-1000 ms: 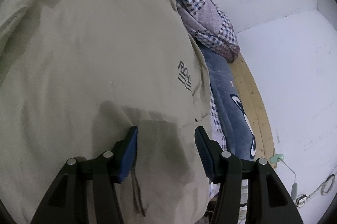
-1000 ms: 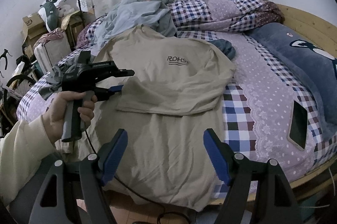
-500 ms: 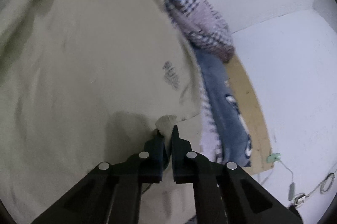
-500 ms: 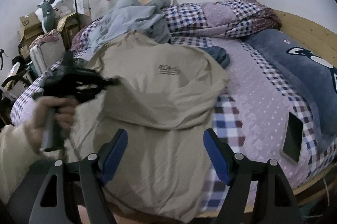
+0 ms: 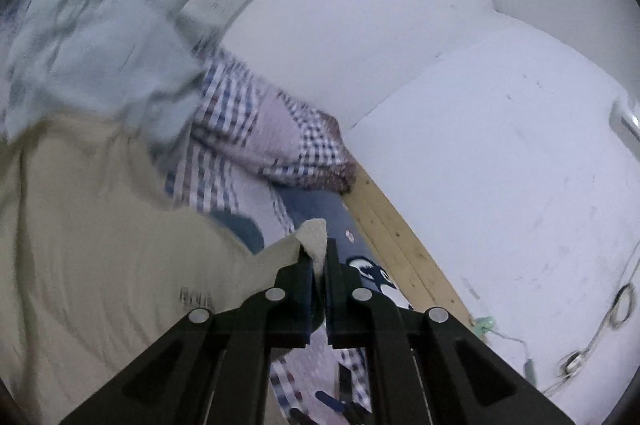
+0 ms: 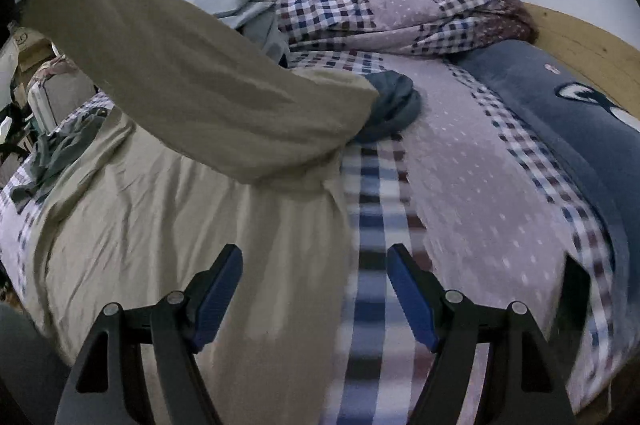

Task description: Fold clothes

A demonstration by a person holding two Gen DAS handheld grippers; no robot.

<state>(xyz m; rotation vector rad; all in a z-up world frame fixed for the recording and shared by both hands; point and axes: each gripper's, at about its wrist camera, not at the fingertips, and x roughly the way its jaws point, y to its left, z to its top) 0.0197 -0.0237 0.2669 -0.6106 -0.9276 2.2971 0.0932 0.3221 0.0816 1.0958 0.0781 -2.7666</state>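
left tongs [image 5: 318,257]: jaws pressed together, pinching a corner of the beige shirt [image 5: 100,265]; corner tip sticks up past the jaws
beige shirt: on the bed, left half of it; in the right wrist view one part [image 6: 192,77] is raised off the bed in a band running from upper left down toward the middle, the rest lies flat and creased, lower edge hanging over the near side of the bed
small grey-green garment [image 6: 60,149]: crumpled at the far left of the bed, beside the shirt
light blue clothes pile [image 6: 240,1]: behind the shirt, at the back of the bed
dark teal garment [image 6: 394,105]: bunched up, touching the shirt's right edge
checked bedsheet [image 6: 460,185]: bare right of the shirt
right tongs [image 6: 314,295]: wide apart, holding nothing, over the shirt's right edge and the sheet
checked quilt [image 6: 400,13]: heaped at the back, by the wall
blue pillow [image 6: 580,113]: far right, along the wooden bed frame [image 6: 580,37]
black phone [image 6: 576,293]: flat on the sheet near the right edge
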